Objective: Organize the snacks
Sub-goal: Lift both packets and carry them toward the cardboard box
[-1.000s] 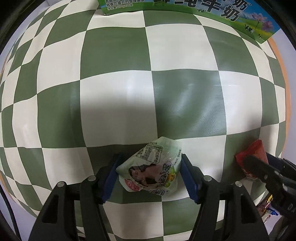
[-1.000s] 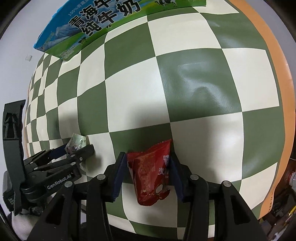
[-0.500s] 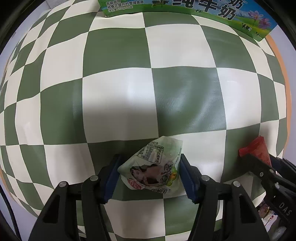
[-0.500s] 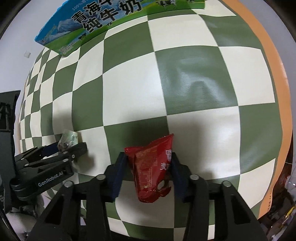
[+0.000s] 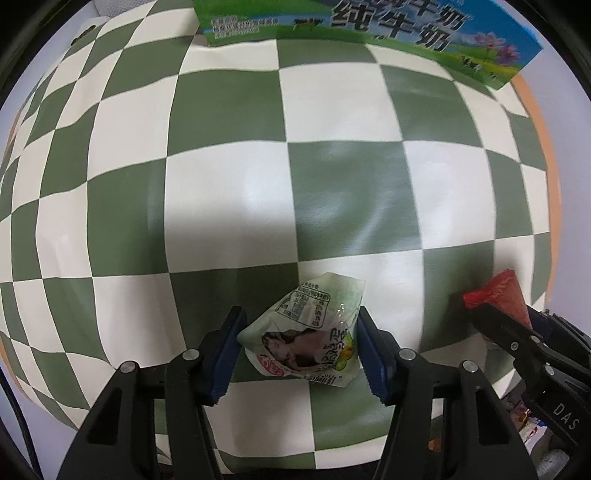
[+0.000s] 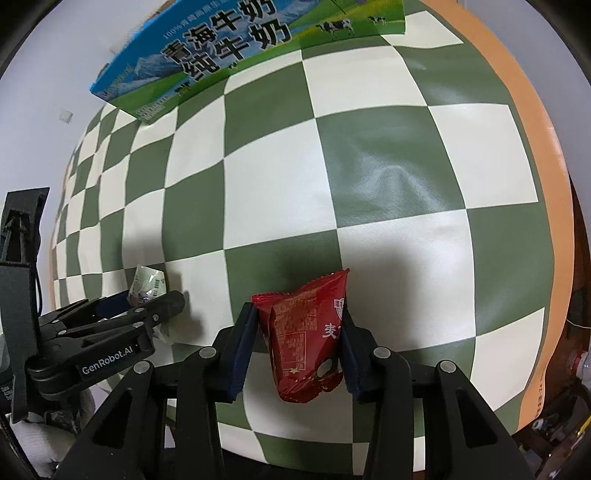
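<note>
My left gripper [image 5: 298, 334] is shut on a pale green snack packet [image 5: 308, 336] with a printed face and holds it above the green-and-white checked tablecloth [image 5: 229, 199]. My right gripper [image 6: 300, 332] is shut on a red snack packet [image 6: 306, 332] above the same cloth. In the left wrist view the right gripper [image 5: 517, 328] and the red packet [image 5: 496, 291] show at the right edge. In the right wrist view the left gripper [image 6: 147, 301] and the green packet [image 6: 147, 282] show at the left.
A blue-and-green milk carton box [image 5: 369, 26] lies at the far edge of the table; it also shows in the right wrist view [image 6: 229, 48]. The table's orange rim [image 6: 543, 155] runs along the right side.
Both grippers have moved forward over the table with their packets still held; the milk box looks closer and larger in both views.
</note>
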A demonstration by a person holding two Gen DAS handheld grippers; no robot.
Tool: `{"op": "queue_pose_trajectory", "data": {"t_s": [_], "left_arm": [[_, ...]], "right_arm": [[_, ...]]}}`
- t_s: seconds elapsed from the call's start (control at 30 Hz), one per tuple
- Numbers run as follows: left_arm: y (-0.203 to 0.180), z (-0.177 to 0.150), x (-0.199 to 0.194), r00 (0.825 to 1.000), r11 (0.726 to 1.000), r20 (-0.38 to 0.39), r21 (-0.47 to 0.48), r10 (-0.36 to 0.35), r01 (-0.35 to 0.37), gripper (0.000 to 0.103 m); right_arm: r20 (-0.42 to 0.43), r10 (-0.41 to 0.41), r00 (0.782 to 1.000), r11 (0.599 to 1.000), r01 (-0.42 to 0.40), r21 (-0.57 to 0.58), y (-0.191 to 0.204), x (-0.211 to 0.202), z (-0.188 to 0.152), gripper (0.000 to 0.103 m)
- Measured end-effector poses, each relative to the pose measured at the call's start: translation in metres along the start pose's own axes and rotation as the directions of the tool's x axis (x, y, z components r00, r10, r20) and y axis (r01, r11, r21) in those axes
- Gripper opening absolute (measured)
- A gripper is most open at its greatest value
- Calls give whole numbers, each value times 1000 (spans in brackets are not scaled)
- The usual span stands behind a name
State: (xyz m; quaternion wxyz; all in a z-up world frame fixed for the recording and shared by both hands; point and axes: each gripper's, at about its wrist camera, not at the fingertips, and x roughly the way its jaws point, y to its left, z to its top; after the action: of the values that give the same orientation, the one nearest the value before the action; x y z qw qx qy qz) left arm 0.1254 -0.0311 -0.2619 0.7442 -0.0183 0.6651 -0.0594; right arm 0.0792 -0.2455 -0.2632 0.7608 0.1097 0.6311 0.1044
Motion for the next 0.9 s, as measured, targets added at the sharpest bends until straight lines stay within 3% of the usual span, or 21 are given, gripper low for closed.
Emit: {"op": "queue_pose_trajectory", "data": {"t_s": [0.3,0.6,0.77,0.9], "left_arm": [[-2,17,-51,995,997,64,6,-82,82,56],[-7,53,-117,966,980,166,27,-197,195,56],[-25,109,-140,947,972,221,68,-233,223,56],[-39,161,-153,939,968,238,105,-246,227,56]], "right_arm": [[52,51,997,998,-50,-24,10,-35,10,44],[155,125,980,991,-117,-58,25,-93,48,44],[235,154,960,987,-138,-84,32,-130,93,44],[288,165,943,985,-141,-99,35,-151,147,44]]}}
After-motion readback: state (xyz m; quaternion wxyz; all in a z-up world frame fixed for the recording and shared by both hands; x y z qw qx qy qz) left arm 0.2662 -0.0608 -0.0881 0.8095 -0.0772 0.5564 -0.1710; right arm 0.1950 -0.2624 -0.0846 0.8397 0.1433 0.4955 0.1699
